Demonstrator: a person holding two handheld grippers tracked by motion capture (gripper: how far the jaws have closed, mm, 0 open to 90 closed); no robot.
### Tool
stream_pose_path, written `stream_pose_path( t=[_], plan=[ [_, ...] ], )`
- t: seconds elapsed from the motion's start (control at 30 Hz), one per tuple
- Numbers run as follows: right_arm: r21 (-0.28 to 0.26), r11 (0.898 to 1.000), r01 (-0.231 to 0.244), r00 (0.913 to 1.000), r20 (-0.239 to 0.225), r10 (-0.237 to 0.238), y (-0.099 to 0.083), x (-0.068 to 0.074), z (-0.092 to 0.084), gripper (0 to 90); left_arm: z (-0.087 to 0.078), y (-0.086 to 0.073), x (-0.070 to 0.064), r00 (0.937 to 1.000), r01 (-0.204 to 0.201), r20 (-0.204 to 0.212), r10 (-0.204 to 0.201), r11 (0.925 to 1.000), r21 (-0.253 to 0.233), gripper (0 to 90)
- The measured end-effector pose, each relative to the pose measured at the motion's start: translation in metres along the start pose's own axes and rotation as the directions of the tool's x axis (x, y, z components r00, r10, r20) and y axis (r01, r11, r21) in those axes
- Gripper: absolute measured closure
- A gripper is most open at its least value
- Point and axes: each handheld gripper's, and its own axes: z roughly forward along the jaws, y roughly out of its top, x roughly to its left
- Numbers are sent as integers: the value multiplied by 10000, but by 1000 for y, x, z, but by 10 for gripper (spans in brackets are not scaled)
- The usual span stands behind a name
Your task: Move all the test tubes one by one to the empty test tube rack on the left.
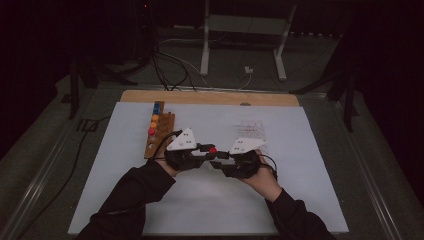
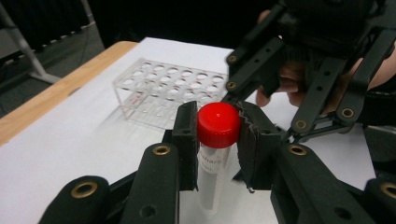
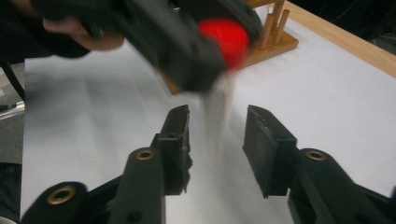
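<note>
1. The clear tube rack [image 2: 170, 91] stood empty on the white sheet [image 1: 210, 200]; the wooden peg stand [image 1: 159, 131] carried coloured caps.
2. The left gripper [image 2: 217, 128] was clamped on the red-capped test tube [image 2: 215, 140], held upright over the sheet.
3. The right gripper [image 3: 217, 128] stood unclenched, its pads off the tube.
4. The tube's label was partly hidden, and its body blurred in the right gripper view.

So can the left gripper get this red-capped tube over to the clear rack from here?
Probably yes. The left gripper is clamped on the tube, the right gripper stands open, and only bare white mat lies before the clear rack.
</note>
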Motion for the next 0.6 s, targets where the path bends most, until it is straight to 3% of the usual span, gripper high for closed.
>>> stream_pose_path(
  t=[0.2, 0.33, 0.4, 0.6],
  plan=[
    [-458, 9982, -374, 9992, 150, 381, -4, -4, -8, 230, -36, 6, 14, 9968, 93, -797, -106, 9998, -168, 718],
    [-664, 9962, -567, 9984, -44, 566, -7, -6, -12, 28, -62, 6, 25, 9880, 251, -1518, -290, 9993, -277, 718],
    [-690, 9956, -627, 9980, -142, 618, -8, -7, -14, 0, -75, 5, 30, 9833, 370, -1766, -430, 9986, -371, 718],
    [-755, 9953, -599, 9977, 269, 621, -8, -7, -16, 0, -106, 0, 41, 9634, 515, -2604, -632, 9973, -515, 718]
  ],
)
